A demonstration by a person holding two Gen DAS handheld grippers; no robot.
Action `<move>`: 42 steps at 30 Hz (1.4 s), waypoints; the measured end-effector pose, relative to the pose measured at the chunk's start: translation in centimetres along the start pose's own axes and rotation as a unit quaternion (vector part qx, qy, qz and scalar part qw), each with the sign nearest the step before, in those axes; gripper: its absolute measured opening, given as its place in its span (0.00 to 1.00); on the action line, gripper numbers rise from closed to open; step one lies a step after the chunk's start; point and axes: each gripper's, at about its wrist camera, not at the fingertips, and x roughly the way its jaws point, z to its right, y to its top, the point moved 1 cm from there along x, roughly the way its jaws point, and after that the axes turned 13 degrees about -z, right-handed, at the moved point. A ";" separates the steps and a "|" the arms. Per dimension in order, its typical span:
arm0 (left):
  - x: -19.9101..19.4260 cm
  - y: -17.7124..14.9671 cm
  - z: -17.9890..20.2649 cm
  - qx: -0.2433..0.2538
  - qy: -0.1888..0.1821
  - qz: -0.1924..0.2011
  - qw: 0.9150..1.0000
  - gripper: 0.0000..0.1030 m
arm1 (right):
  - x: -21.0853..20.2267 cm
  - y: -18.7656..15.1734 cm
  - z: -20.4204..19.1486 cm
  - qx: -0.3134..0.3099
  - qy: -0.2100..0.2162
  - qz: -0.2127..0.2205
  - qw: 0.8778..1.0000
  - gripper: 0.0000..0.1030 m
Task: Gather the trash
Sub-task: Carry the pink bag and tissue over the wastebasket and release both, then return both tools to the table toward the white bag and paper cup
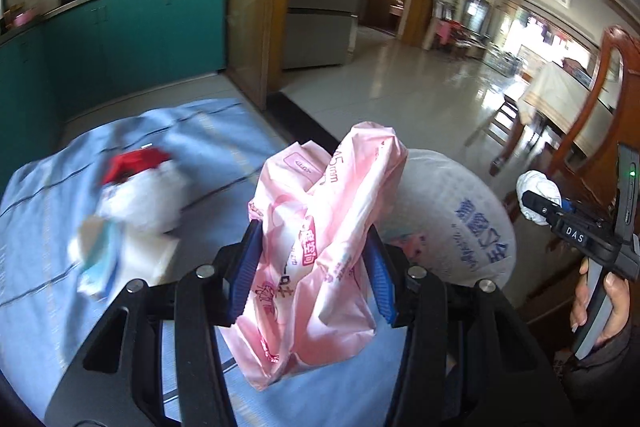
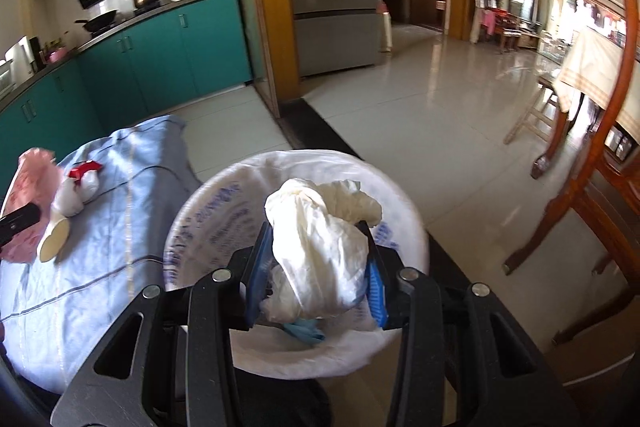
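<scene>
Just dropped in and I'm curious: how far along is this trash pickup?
Partly done: a blue scrap already lies in the lined bin. In hand: the right gripper holds a white wad over the bin, and the left gripper holds a pink wrapper. Left: a red-and-white wad and a paper cup on the blue cloth.

Black left claw (image 1: 308, 275), blue ribbed pads (image 1: 244, 267), silver screws, "DAS" lettering

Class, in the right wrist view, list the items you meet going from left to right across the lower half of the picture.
Pink plastic package → paper cup → red-and-white wrapper → bin's white liner rim → crumpled white paper clamped in the right gripper → wooden chair.
</scene>
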 end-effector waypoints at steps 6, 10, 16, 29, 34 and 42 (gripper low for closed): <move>4.8 2.8 7.0 0.058 -0.041 -0.020 0.997 0.49 | -1.0 -1.0 3.3 0.025 -0.027 -0.006 0.999 0.40; 8.8 4.0 10.6 0.081 -0.060 -0.045 0.994 0.50 | -1.0 -1.4 4.3 0.030 -0.032 -0.010 0.999 0.40; 13.2 4.4 13.1 0.101 -0.074 -0.082 0.989 0.60 | 0.3 -1.5 4.1 0.027 -0.016 -0.025 0.999 0.40; 7.2 2.9 4.7 0.019 0.024 -0.015 0.999 0.87 | 3.4 1.0 -0.3 0.012 -0.013 -0.037 0.999 0.79; 1.4 -0.6 -3.4 -0.054 0.100 0.018 0.993 0.90 | 5.3 2.5 -4.1 -0.011 0.048 -0.062 0.997 0.80; -7.0 -11.2 -16.3 -0.202 0.226 -0.006 0.953 0.90 | 5.9 2.7 -22.7 -0.198 0.181 -0.080 0.960 0.80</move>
